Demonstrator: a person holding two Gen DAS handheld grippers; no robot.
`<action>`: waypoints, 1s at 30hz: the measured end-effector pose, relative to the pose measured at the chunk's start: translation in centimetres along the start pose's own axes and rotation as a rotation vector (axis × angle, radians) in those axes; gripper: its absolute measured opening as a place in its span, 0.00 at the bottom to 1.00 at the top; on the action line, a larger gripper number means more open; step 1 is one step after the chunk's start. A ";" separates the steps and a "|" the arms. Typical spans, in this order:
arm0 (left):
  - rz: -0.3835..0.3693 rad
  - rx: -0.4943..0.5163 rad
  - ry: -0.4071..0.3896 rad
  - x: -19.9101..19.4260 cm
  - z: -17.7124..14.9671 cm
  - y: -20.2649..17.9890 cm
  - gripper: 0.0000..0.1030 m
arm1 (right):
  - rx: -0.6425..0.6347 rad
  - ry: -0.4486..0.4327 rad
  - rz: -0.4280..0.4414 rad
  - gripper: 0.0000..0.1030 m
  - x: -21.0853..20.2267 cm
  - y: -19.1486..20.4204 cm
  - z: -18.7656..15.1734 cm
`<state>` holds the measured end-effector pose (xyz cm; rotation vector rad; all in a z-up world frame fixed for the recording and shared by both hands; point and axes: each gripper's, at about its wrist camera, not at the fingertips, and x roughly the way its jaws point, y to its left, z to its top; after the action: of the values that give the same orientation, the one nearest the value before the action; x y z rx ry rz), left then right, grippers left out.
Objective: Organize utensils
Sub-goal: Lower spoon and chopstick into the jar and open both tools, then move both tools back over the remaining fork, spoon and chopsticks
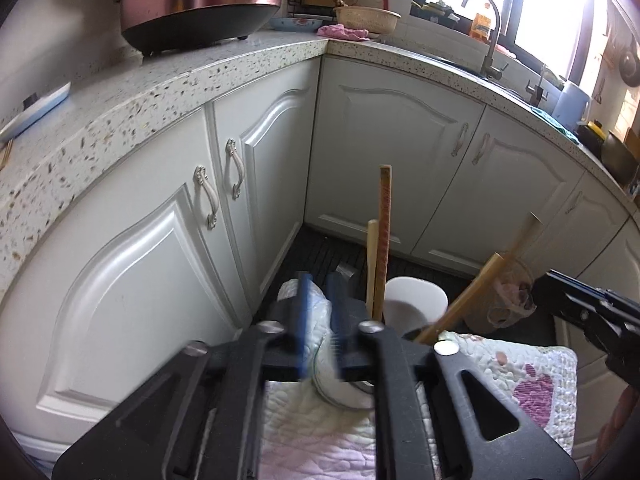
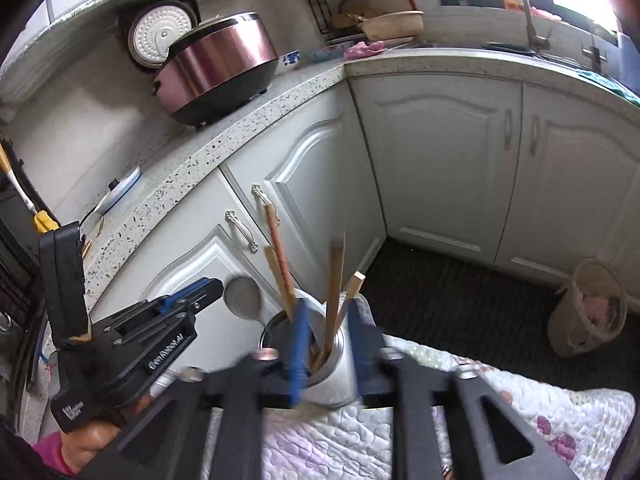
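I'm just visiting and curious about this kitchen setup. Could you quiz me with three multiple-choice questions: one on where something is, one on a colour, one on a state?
1. Where does the white utensil holder stand?
A. on a quilted cloth
B. on the countertop
C. in the sink

2. What colour is the rice cooker body?
A. green
B. metallic pink
C. yellow

3. How is the rice cooker's lid?
A. shut
B. missing
C. flipped open

Answers: 1 A, the quilted cloth lies under the holder with its wooden sticks. 2 B, its side shines pink above a black base. 3 C, the lid stands up behind the pot.
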<state>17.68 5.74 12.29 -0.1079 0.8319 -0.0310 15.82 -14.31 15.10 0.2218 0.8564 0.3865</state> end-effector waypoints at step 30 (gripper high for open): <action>-0.075 0.049 0.073 -5.3 -10.4 -6.0 0.49 | 0.100 0.058 -0.158 0.43 -7.5 -4.3 -14.3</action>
<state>6.48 -0.75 9.92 -0.0924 0.8992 -0.1263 1.42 -20.80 9.71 0.2350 0.9443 0.2035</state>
